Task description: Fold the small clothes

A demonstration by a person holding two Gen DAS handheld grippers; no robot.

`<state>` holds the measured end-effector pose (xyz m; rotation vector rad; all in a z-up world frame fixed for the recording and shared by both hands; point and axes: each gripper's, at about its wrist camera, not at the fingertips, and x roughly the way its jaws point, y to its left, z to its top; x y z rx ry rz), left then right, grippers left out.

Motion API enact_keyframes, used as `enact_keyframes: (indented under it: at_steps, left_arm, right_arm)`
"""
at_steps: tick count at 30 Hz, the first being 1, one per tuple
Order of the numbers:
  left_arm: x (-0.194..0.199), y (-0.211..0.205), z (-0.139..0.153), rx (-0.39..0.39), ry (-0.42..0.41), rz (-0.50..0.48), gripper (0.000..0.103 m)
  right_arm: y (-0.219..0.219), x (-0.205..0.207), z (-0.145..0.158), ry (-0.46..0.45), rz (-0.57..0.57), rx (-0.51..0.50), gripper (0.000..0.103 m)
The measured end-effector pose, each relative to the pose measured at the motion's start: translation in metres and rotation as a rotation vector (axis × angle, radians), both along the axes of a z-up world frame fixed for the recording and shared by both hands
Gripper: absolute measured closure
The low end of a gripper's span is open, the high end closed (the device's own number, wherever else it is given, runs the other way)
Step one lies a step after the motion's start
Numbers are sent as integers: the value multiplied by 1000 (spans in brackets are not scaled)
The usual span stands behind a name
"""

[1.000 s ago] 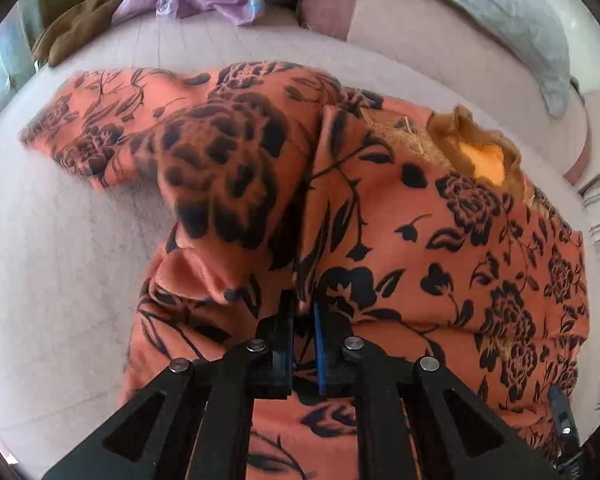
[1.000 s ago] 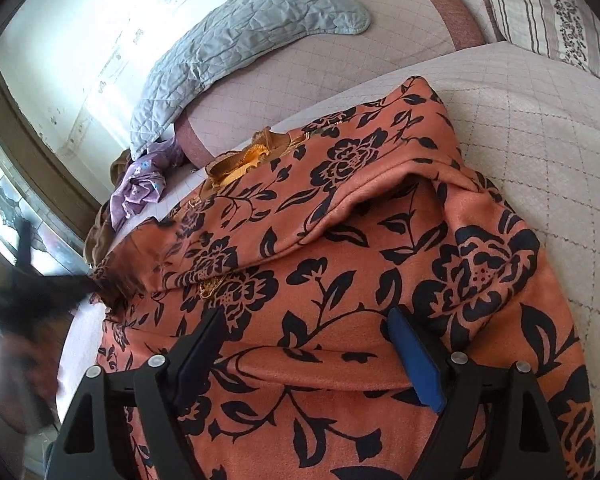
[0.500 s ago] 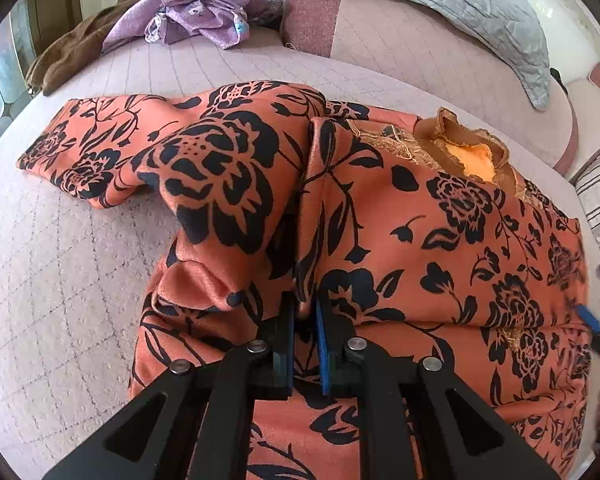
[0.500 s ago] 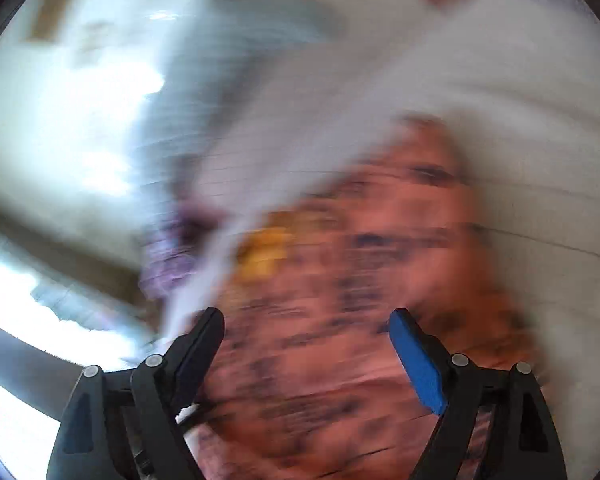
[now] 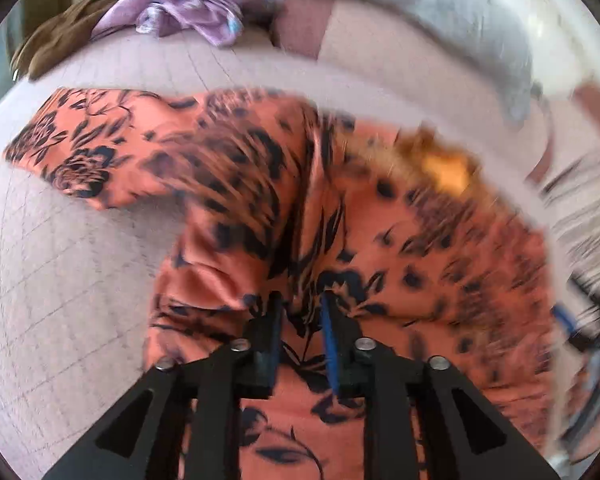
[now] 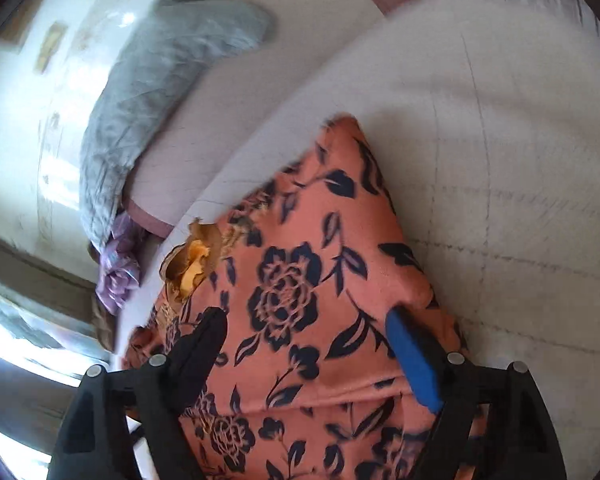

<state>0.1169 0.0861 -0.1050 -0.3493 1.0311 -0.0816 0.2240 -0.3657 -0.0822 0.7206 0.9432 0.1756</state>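
Note:
An orange garment with black flowers (image 5: 380, 240) lies on the pale quilted bed, its collar with a yellow lining (image 5: 444, 168) to the upper right. Its left sleeve (image 5: 92, 148) lies spread out to the left. My left gripper (image 5: 302, 308) has its jaws parted a little around a raised fold of the cloth; the view is blurred. In the right wrist view the same garment (image 6: 300, 300) fills the lower middle. My right gripper (image 6: 304, 328) is open wide over its right edge, empty. It also shows, blurred, at the right edge of the left wrist view (image 5: 580, 328).
A grey quilted cover (image 6: 160, 80) lies over the pink headboard cushion (image 5: 380, 52) at the back. A purple cloth (image 5: 180, 12) and a brown garment (image 5: 60, 36) lie at the bed's far left corner. A striped pillow (image 5: 580, 216) lies to the right.
My left gripper's jaws have parted a little on the fold and the view has shifted. My right gripper has swung fast, open, over the garment's right side.

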Motion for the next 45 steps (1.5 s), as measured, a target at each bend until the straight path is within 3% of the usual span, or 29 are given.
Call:
enact_keyframes:
  at_steps: [2,4,7,10,11,14,18,21,22,23,26,29,32,35,39,41,45]
  left_arm:
    - [-17,36,24,-127,-90,42,44]
    - [-29,71,37,-199,-149,143,25]
    - [-34,141,34,-344,-178,301,23]
    - [-29,213,5,-486,-119,502,24]
    - [-26,236,-4,-519,-106,561,24]
    - [-8,278,-16,-529,-92,663,24]
    - [22,300,-25,-484,-77,683,25]
    - [41,301,-26,-406,-74,697,38]
    - [49,301,-26,-346,-45,703,64]
    - [53,306,-28,-297,-7,700,97]
    - [62,311,-29,-270,30,664,98]
    - [63,301,3,-155,-29,623,100]
    - [55,265,74,8,-205,530,100]
    - [49,212,150,85,-383,392,100]
    - [41,116,235,128,-577,185,100]
    - [42,61,262,102,-616,69,100]
    - [43,-49,272,82,-635,-128,100]
  right_arm:
    - [18,-25,31,-115,24,-94,17]
    - [38,-55,41,-185,43,-179,9]
    - [84,-91,22,-207,157,-359,8]
    - [104,-103,-14,-132,219,-421,8]
    - [104,-107,-11,-153,210,-442,8]
    - [93,-105,-14,-134,206,-403,7]
    - [87,-108,-13,-137,214,-408,4]
    - [98,-106,-15,-131,223,-444,2]
    - [104,-102,-16,-129,224,-449,2]
    - [106,-100,-17,-128,226,-452,2]
    - [106,-99,-18,-127,229,-445,1]
    - [106,-99,-19,-127,229,-446,1]
    - [106,-100,-19,-128,229,-448,1]
    - [106,-100,-19,-131,227,-443,1]
    - [105,-101,-19,-138,221,-426,1]
    - [103,-102,-18,-143,217,-414,1]
    - [97,-104,-18,-157,207,-368,1]
